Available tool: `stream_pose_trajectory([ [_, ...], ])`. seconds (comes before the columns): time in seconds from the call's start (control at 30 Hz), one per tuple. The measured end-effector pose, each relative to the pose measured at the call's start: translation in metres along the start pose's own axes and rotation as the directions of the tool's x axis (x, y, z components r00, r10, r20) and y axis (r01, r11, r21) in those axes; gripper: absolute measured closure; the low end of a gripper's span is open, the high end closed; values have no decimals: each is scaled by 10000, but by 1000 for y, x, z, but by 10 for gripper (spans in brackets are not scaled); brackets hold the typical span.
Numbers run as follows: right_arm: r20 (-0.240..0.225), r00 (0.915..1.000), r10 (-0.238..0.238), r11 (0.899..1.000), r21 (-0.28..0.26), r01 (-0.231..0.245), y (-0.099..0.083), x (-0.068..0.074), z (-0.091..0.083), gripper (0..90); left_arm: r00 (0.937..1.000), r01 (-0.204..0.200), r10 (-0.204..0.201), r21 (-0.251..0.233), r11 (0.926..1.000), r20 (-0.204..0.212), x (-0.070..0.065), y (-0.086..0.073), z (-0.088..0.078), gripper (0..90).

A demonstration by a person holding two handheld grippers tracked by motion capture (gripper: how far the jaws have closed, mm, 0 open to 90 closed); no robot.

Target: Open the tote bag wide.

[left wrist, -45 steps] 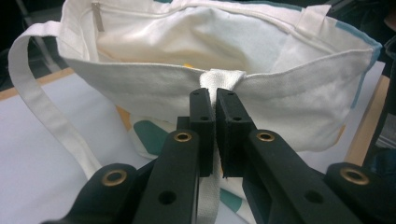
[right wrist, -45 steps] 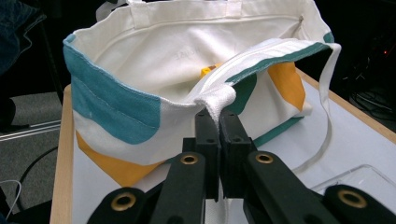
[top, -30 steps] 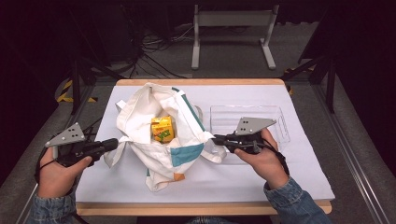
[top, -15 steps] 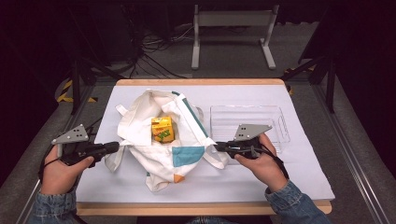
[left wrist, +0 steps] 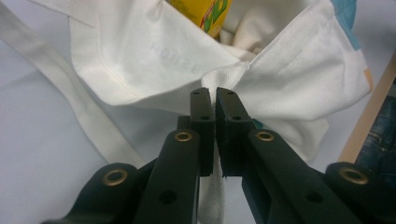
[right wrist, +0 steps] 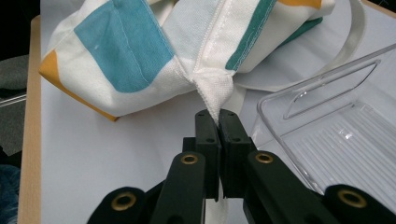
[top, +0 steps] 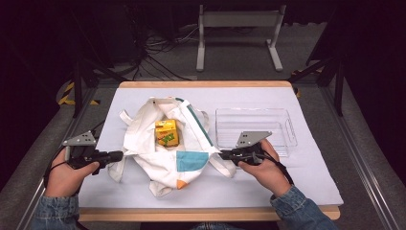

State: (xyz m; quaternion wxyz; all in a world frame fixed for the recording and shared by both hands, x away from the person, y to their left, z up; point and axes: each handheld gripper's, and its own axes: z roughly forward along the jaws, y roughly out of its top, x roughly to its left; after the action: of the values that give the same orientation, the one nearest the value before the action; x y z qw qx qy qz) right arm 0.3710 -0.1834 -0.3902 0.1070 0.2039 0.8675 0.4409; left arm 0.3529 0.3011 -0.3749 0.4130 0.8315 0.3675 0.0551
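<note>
White cotton tote bag [top: 167,143] lies crumpled mid-surface, mouth slumped open, w/ a yellow carton [top: 166,132] sitting inside, upright-ish. Key relation: bag sits between the two grippers, so each set of jaws points inward at it from opposite sides. Left gripper [top: 119,155] has its jaws pressed together on a bunched fold of the bag's edge; the left gripper view shows woven cloth pinched right at the tips. Right gripper [top: 223,154] does likewise, pinching the seam near the teal stripe and blue patch [top: 191,160]. Bag's long axis runs roughly away from the person; the grips span it crosswise. Fabric is soft, limp, creased; the straps trail loose. Clear plastic tray [top: 253,129], rigid and ribbed, sits just beside the right hand [top: 261,165]. Pale sheet covers the surface [top: 306,182].
</note>
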Motion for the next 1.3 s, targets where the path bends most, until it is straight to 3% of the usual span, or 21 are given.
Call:
stream_pose_trajectory([
  [0.57, -234, 9992, 322, 9961, 830, -301, -16, -4, 24, 878, 9986, 513, -506, 612, 9968, -123, 14, -11, 17, 864],
  [1.03, -337, 9983, 480, 9921, 1172, -437, -24, -7, 34, 878, 9955, 945, -947, 890, 9915, -14, 23, -18, 26, 865],
  [1.3, -300, 9987, 410, 9926, 1159, -373, -22, -5, 31, 875, 9970, 746, -758, 785, 9941, 124, 20, -16, 24, 830],
])
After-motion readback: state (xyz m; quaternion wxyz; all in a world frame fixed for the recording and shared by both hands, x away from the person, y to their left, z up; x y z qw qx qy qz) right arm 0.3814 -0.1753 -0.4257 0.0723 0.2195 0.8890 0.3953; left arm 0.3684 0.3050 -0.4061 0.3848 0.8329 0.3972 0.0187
